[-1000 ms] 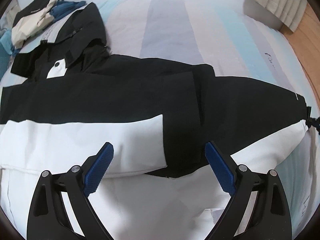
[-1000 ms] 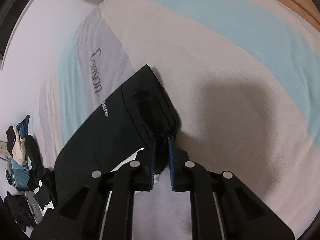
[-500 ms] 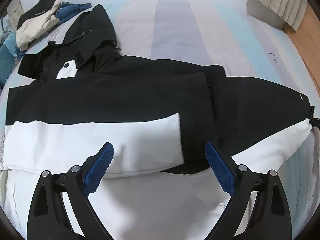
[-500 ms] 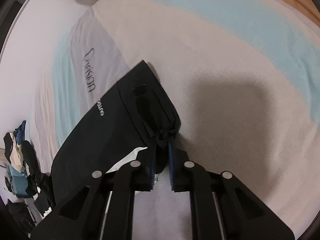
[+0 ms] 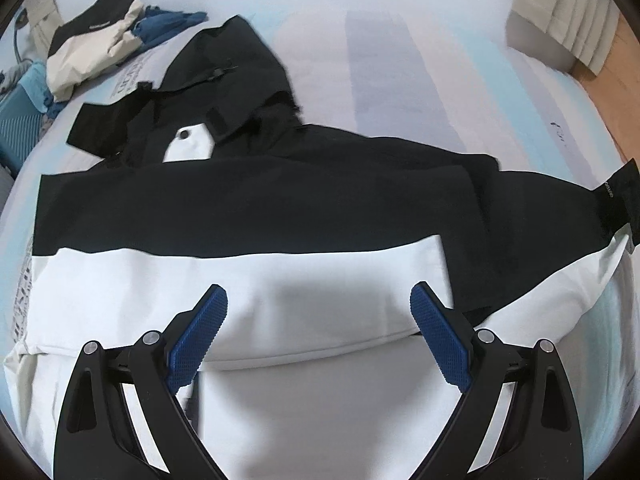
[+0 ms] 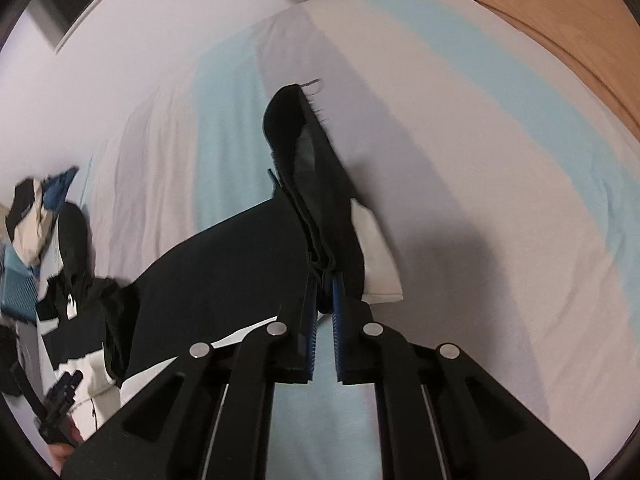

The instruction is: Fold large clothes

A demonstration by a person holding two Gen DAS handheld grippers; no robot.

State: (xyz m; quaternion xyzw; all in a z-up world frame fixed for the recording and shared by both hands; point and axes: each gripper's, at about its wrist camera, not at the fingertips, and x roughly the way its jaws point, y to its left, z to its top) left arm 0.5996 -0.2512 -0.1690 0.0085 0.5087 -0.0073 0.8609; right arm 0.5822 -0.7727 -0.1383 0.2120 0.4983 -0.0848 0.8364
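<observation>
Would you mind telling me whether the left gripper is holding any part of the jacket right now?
No, the left gripper has its jaws wide apart above the jacket, with no fabric pinched between them.

Black-and-white hooded jacket (image 5: 256, 200) spread flat, one sleeve cuff (image 6: 304, 152) lifted

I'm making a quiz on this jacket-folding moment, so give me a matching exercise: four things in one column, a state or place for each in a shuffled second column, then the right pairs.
Things:
1. left gripper
2. right gripper
3. jacket hood
4. pile of clothes

States or places:
A. clamped on the sleeve cuff
B. heaped at the far left of the bed
C. jaws wide, holding nothing
D. spread flat beyond the collar, on the bed

Pairs: 1-C, 2-A, 3-D, 4-B
</observation>
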